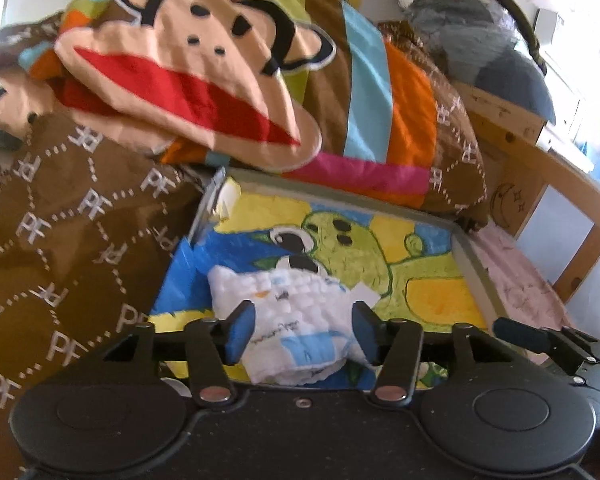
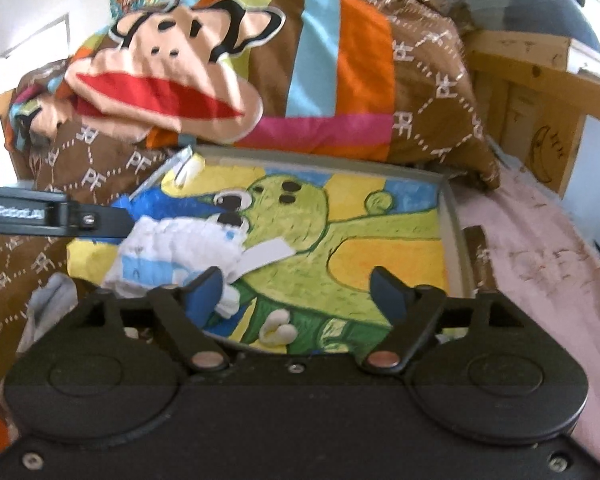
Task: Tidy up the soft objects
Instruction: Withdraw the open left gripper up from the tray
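A folded white diaper (image 1: 296, 324) with blue trim lies on a painted canvas of a green creature (image 1: 420, 264). My left gripper (image 1: 302, 330) is shut on the diaper, one blue pad on each side. In the right wrist view the diaper (image 2: 180, 252) lies at the left of the canvas (image 2: 380, 236), with the left gripper's arm (image 2: 52, 216) reaching in from the left. My right gripper (image 2: 298, 294) is open and empty above the canvas; its left finger (image 2: 204, 290) is at the diaper's edge.
A brown duvet with a big monkey face (image 1: 188, 76) is heaped behind and left of the canvas. A wooden bed rail (image 1: 540, 168) runs at the right over a pink sheet (image 2: 540, 264). Grey and blue bedding (image 1: 492, 40) lies at the far right.
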